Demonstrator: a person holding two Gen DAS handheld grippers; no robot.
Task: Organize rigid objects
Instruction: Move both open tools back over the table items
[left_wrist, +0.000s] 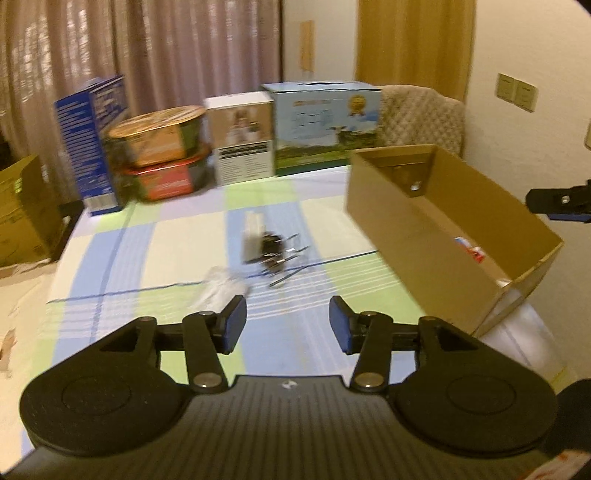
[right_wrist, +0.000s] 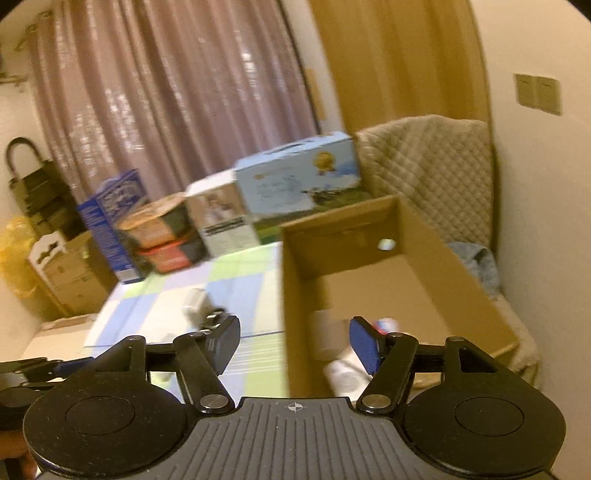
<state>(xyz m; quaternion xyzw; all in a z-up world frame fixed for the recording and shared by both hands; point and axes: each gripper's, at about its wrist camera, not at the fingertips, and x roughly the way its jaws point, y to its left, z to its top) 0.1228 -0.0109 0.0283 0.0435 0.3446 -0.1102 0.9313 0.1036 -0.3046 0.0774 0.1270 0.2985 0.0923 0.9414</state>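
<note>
An open cardboard box (left_wrist: 391, 206) stands on the right of the checked tablecloth (left_wrist: 155, 254). A red, white and blue item (left_wrist: 470, 249) lies inside it, also seen as the small item (right_wrist: 386, 325), beside a white thing (right_wrist: 345, 369). On the cloth, a white block (left_wrist: 252, 236) and a dark tangle of metal clips (left_wrist: 280, 254) lie ahead of my left gripper (left_wrist: 287, 325), with a clear plastic bag (left_wrist: 221, 288) nearer. The left gripper is open and holds nothing. My right gripper (right_wrist: 295, 345) is open above the box's near wall (right_wrist: 295, 314). Its tip (left_wrist: 557, 201) shows at the far right.
Along the table's far edge stand a blue carton (left_wrist: 92, 144), two stacked round tins (left_wrist: 162, 147), a white carton (left_wrist: 242, 138) and a light-blue carton (left_wrist: 325, 125). A quilted chair (right_wrist: 432, 162) is behind the box. Cardboard boxes (left_wrist: 22, 210) stand at the left.
</note>
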